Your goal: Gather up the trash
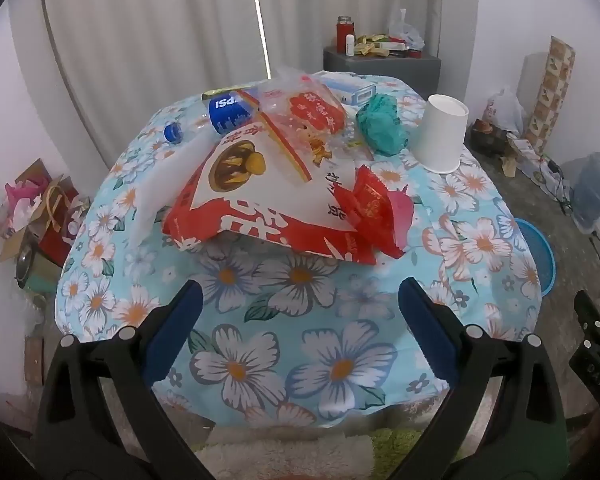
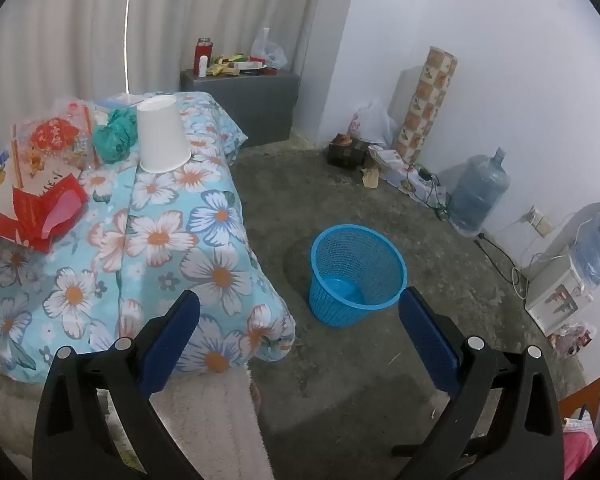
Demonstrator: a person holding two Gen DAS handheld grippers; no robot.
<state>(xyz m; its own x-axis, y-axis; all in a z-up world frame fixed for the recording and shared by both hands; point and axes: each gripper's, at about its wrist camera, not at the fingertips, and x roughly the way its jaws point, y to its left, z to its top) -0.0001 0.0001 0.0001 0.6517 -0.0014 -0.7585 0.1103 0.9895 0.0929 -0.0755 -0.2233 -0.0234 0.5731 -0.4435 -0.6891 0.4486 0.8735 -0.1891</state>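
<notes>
Your biggest obstacle is the table under the floral cloth: its near edge hangs just ahead of your left gripper, and its right corner drops off beside your right gripper. To the right of that corner the concrete floor lies open as far as the wall.

On that open floor stands the blue mesh basket, upright and empty, apart from the table. Against the far wall you have a water jug and a patterned roll, with a grey cabinet behind the table.

The trash sits heaped on the far half of the table. Largest is the red-and-white snack bag, its near edge lifted off the cloth. A Pepsi bottle lies on its side behind it, a clear wrapper resting on both. A white paper cup stands upside down near the right edge, a crumpled teal bag just beside it. A small red packet rests against the snack bag's right end.

Both your grippers are spread wide, holding nothing.
</notes>
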